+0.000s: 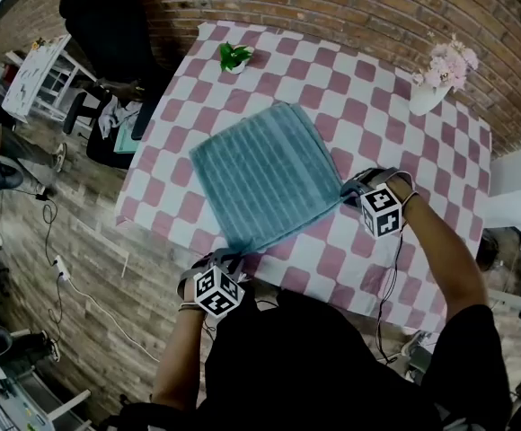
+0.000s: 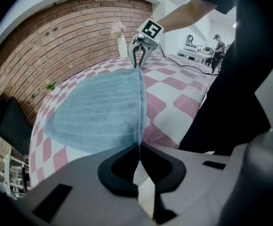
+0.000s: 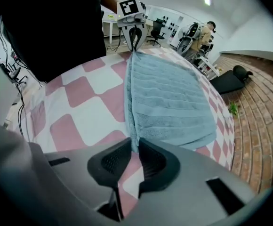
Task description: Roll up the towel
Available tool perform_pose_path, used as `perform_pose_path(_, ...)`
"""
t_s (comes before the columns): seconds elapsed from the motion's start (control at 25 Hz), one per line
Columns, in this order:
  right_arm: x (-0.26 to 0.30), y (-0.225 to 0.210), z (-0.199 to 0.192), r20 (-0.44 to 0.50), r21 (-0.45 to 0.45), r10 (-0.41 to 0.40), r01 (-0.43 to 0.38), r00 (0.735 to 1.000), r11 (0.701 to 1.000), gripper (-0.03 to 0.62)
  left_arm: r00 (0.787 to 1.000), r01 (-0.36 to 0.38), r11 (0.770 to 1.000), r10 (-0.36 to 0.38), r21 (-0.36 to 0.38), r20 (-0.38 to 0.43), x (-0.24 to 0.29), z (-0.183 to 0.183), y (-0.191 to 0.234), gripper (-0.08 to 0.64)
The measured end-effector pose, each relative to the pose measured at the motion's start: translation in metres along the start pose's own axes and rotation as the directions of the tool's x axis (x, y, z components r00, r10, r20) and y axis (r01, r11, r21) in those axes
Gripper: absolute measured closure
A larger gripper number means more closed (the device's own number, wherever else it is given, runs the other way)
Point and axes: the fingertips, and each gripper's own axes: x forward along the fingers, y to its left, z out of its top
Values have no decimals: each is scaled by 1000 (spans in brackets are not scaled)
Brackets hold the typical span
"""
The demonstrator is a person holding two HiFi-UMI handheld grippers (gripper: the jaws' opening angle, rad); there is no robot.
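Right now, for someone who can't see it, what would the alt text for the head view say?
From above: the left claw and right claw each pinch a near corner of a blue towel lying on a pink-checked table. A small plant and a vase of pink flowers stand near its far edge.

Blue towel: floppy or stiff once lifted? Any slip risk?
Probably floppy: the towel lies flat, near edge drawn into a thin ridge between the left hand-held gripper and right hand-held gripper. Would likely sag mid-span if lifted. Ribbed pile should resist slipping.
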Motion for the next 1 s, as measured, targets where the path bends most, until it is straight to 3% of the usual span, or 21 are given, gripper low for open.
perform_pose_path(0.16, -28, 6, 16, 58, 15, -46, 45, 997, 999, 540, 1000, -7, 1000, 7, 14, 1, -20, 0, -2, 543)
perform_pose_path(0.44, -52, 24, 34, 102, 57, -19, 13, 995, 998, 540, 1000, 26, 999, -27, 38, 8, -54, -1, 2, 543)
perform_pose_path(0.64, -63, -46, 35, 101, 122, -165, 152, 981, 981, 540, 993, -84, 996, 82, 15, 80, -73, 7, 74, 543)
perform_pose_path(0.8, -65, -122, 31, 89, 199, -315, 293, 945, 935, 540, 980, -161, 987, 162, -19, 112, -71, 7, 135, 541)
perform_pose_path(1.0, -40, -187, 17, 49, 295, -380, 350, 924, 889, 540, 957, -252, 964, 261, -83, 127, -53, 8, 201, 541)
